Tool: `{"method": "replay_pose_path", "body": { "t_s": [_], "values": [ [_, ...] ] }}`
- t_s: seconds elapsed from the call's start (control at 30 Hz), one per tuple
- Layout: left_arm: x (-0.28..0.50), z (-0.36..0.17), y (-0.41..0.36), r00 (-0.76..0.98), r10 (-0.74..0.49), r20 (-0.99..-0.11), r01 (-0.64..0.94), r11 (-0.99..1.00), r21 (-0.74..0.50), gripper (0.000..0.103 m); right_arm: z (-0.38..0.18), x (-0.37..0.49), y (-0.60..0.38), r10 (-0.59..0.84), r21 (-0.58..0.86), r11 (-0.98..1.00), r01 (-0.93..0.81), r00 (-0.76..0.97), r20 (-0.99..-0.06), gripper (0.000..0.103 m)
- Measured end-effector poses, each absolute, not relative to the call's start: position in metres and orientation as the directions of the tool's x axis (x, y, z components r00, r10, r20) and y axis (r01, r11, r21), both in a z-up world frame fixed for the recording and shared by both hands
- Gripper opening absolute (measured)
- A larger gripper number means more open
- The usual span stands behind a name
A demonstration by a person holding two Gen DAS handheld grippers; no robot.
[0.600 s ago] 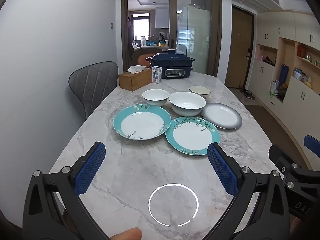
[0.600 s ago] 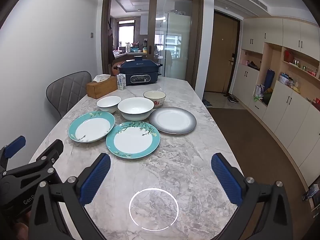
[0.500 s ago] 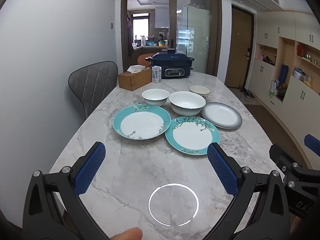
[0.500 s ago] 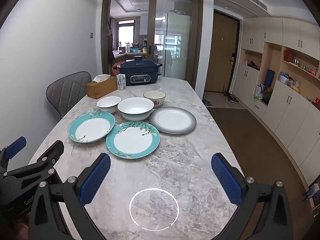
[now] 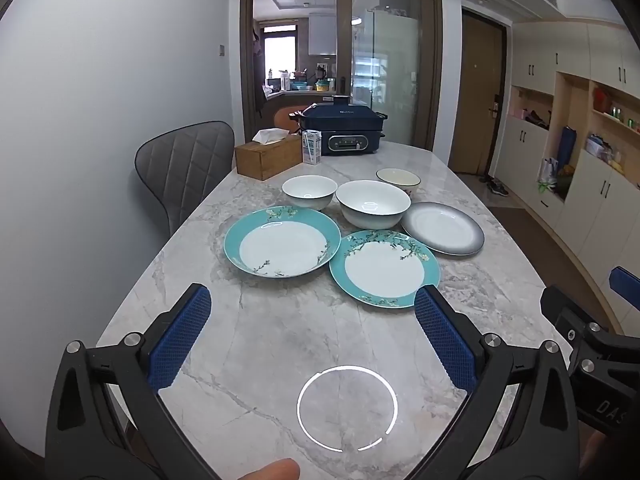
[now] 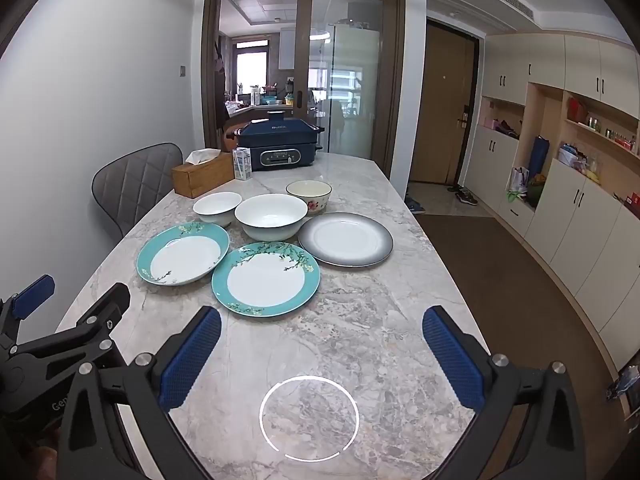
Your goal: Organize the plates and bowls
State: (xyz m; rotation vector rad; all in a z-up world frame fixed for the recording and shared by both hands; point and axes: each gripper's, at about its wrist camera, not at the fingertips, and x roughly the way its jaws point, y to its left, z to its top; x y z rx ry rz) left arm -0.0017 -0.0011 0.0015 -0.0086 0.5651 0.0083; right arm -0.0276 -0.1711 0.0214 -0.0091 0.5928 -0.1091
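On the marble table (image 5: 280,340) lie two teal-rimmed plates, one on the left (image 5: 282,241) (image 6: 183,254) and one to its right (image 5: 384,267) (image 6: 266,278), and a grey-rimmed plate (image 5: 443,228) (image 6: 345,239). Behind them stand a small white bowl (image 5: 309,191) (image 6: 218,208), a large white bowl (image 5: 373,208) (image 6: 271,216) and a flowered bowl (image 5: 398,180) (image 6: 309,196). My left gripper (image 5: 312,320) is open and empty, hovering short of the plates. My right gripper (image 6: 322,334) is open and empty, to its right.
At the table's far end stand a wooden tissue box (image 5: 267,156), a small carton (image 5: 311,146) and a dark blue electric cooker (image 5: 342,130). A grey chair (image 5: 184,168) stands at the left side. White cabinets (image 6: 580,184) line the right wall.
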Motion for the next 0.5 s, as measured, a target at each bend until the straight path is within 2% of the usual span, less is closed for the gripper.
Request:
{"method": "replay_pose_path", "body": {
  "t_s": [0.5],
  "values": [
    [-0.0024, 0.0013, -0.0016, 0.844, 0.006, -0.537, -0.011, 1.000, -0.006, 0.103, 0.0202, -0.0278, -0.1722, -0.101, -0.035, 0.995, 0.099, 0.825, -0.556, 0.103]
  ]
}}
